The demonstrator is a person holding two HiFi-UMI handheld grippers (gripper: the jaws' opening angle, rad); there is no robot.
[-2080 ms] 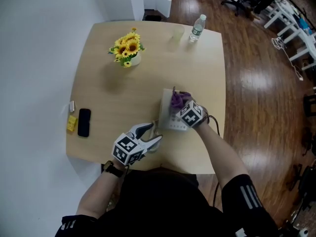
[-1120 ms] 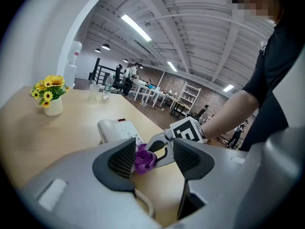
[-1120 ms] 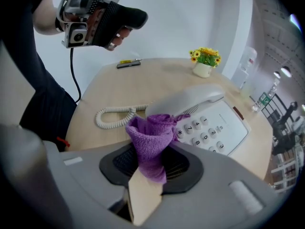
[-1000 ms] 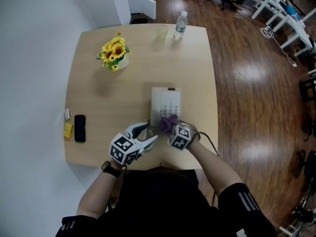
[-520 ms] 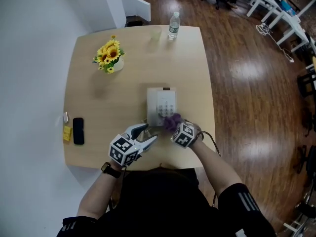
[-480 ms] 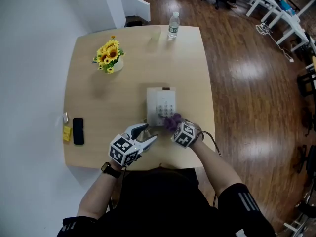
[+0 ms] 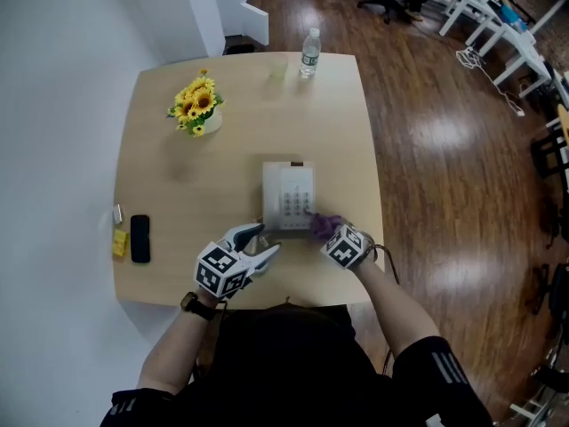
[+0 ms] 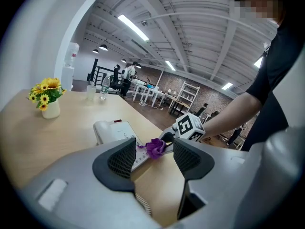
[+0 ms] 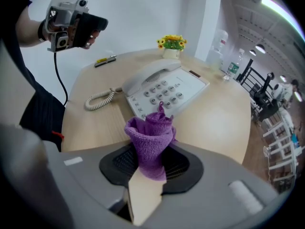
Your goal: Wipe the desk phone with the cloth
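The white desk phone lies mid-table with its keypad up, also seen in the left gripper view and the right gripper view. My right gripper is shut on the bunched purple cloth, held at the phone's near right corner. The cloth sticks up from between the jaws, and I cannot tell whether it touches the phone. Its coiled cord trails off the phone's left side. My left gripper hovers open and holds nothing, just in front of the phone's near left corner, with the cloth showing beyond its jaws.
A pot of sunflowers stands at the far left of the wooden table. A water bottle and a cup are at the far edge. A black smartphone and a yellow item lie near the left edge.
My right gripper has drawn the cloth toward me down the phone's face, from its far end to its near right corner. The left gripper has stayed open in place.
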